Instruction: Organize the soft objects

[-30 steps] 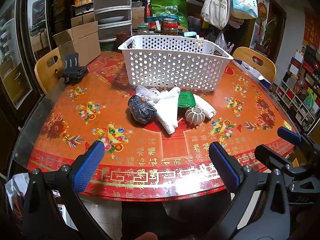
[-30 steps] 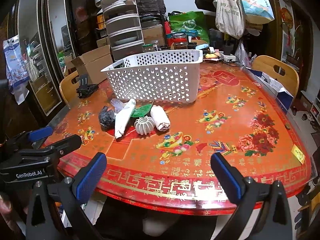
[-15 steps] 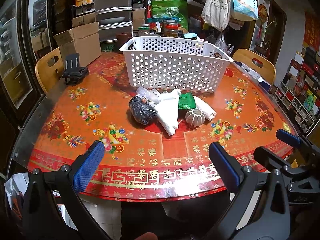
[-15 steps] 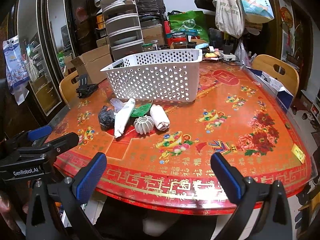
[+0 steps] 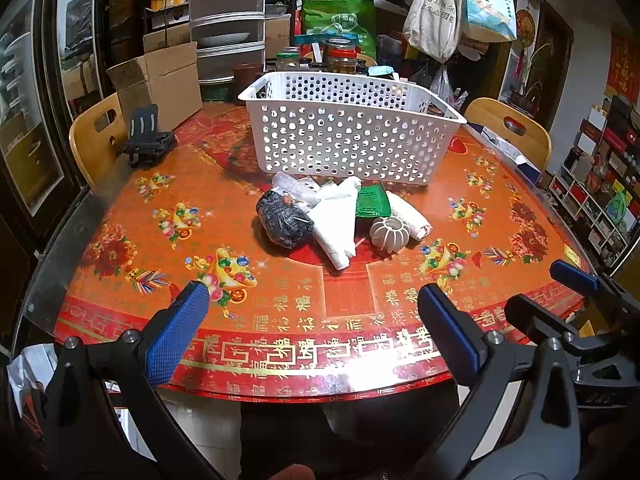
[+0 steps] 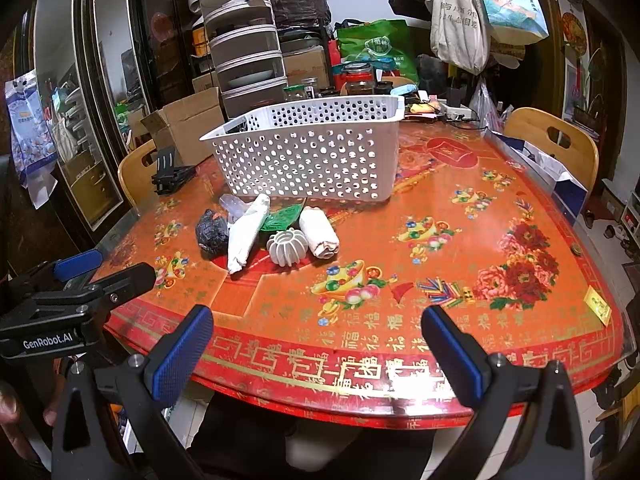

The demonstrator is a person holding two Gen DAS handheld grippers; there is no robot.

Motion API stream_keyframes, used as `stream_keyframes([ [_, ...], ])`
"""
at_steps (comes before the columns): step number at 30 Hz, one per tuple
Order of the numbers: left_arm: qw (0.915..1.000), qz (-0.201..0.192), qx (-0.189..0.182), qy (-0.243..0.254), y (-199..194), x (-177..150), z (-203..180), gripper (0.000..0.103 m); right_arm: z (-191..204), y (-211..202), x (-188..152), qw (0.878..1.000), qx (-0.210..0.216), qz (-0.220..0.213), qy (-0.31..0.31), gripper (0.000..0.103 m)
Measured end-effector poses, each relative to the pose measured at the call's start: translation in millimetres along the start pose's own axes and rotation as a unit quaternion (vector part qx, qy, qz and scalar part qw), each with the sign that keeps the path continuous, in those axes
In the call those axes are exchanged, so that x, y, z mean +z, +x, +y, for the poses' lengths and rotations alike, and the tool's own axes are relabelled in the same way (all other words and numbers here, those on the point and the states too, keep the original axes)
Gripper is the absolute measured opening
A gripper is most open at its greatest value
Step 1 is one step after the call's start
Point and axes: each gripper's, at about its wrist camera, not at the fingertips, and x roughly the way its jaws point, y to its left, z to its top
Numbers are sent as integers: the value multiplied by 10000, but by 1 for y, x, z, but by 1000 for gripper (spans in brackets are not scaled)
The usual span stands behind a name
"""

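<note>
Round table (image 5: 132,248) under a glossy red-and-gold printed cover, slick and hard. Toward the far side, a white plastic basket (image 5: 348,148), stiff, perforated all over, apparently empty as far as the holes show; probably light enough to skid if nudged. Just in front of its near wall, a huddle of soft things, touching or overlapping. Largest, a folded white cloth (image 5: 338,222), limp, likely light; best pinched across the thick folded middle rather than a loose corner. Beside it on the left, a dark crinkled bundle (image 5: 282,220), seemingly a bag or net wadded into a lump, squashy, easy to pinch anywhere on its bulge. On the right, a rolled white towel (image 5: 408,216), firmer for being rolled; best taken across the roll. In front of that, a ribbed pale ball (image 5: 388,234) shaped like a small pumpkin, material unclear, probably springy; ribs should give grip. Half hidden behind, a flat green packet (image 5: 372,204) and a clear crumpled wrapper (image 5: 292,188), both thin and slippery, hardest to lift. Left claw (image 5: 310,322) spread wide, holding nothing, low over the near table edge, well short of the heap. Right claw (image 6: 316,342) likewise spread and empty, off to the right.
</note>
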Motion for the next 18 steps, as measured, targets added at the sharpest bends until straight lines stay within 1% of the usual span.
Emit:
stream_keyframes([
  [13, 10000, 1, -9, -5, 0, 0, 0, 103, -1, 3, -2, 10000, -8, 30, 18, 103],
  [18, 10000, -16, 60, 41, 8, -2, -1, 103, -3, 11, -2, 9999, -41, 81, 46, 103],
])
